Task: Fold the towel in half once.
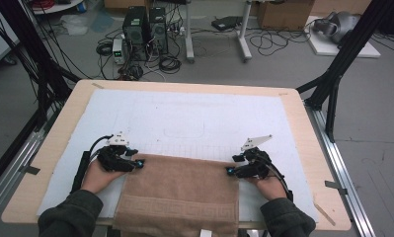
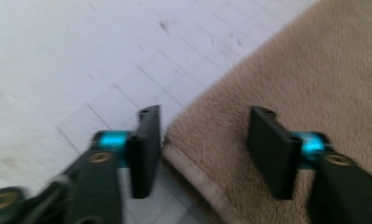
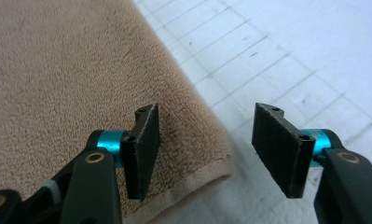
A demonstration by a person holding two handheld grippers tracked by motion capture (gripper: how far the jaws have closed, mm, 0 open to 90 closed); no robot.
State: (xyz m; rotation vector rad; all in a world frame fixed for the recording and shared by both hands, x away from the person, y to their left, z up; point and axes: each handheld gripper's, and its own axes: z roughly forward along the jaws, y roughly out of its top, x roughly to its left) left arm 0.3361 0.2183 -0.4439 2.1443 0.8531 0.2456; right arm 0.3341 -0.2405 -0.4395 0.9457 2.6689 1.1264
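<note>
Tan towel (image 1: 182,195) lies flat on the white mat (image 1: 194,118), near edge hanging off the table (image 1: 61,123). Left gripper (image 1: 135,164) and right gripper (image 1: 232,171) sit at its far corners, jaws wide apart, straddling the hem, holding nothing. Probably a fold, not yet begun; left gripper view is blurred.

The towel's (image 1: 182,195) near end is seemingly cut off below.

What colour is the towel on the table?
The towel is light brown, a tan shade; the right gripper view shows it best.
</note>
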